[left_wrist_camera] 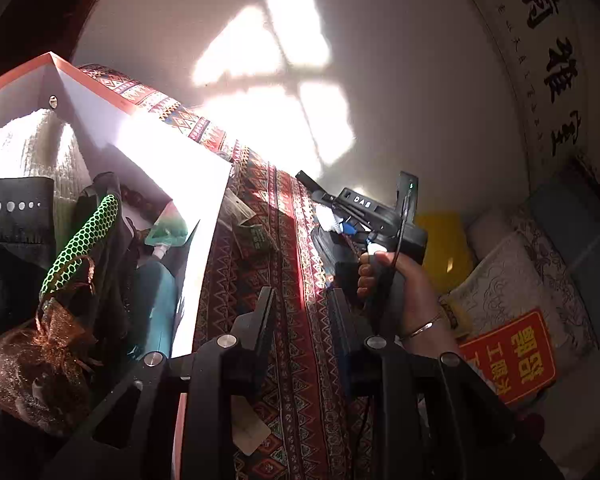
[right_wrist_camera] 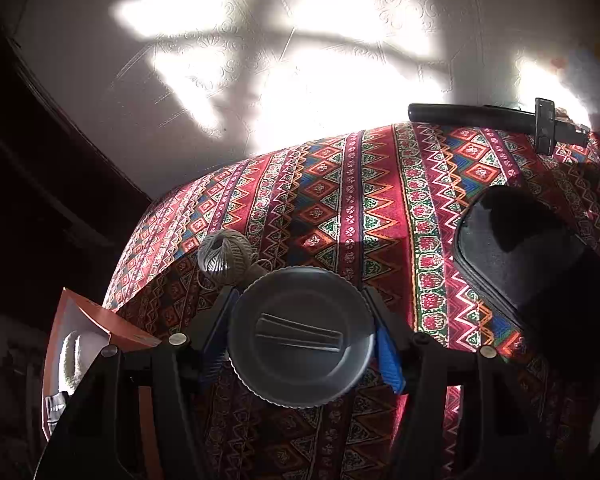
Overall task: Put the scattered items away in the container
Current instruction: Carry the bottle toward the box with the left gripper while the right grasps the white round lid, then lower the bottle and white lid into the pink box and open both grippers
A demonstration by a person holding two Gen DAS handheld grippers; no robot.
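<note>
A tablecloth (right_wrist_camera: 340, 208) banded in red, maroon, blue, green and orange zigzags and diamonds is seen beneath a dull grey fluted dish (right_wrist_camera: 300, 336). Beige twine is wound into a ball (right_wrist_camera: 224, 256). The box (left_wrist_camera: 100, 84) is shown orange outside and white within, where a neon-green honeycomb-patterned strap (left_wrist_camera: 88, 236) and a coppery sheer pouch (left_wrist_camera: 36, 364) are seen. Blue pads are visible on black gripper fingers (right_wrist_camera: 388, 356).

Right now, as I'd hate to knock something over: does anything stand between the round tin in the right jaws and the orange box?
Nothing visible does. The round tin sits in the right gripper. The orange box lies lower left of it. The twine ball rests on the cloth farther back, off that path.
</note>
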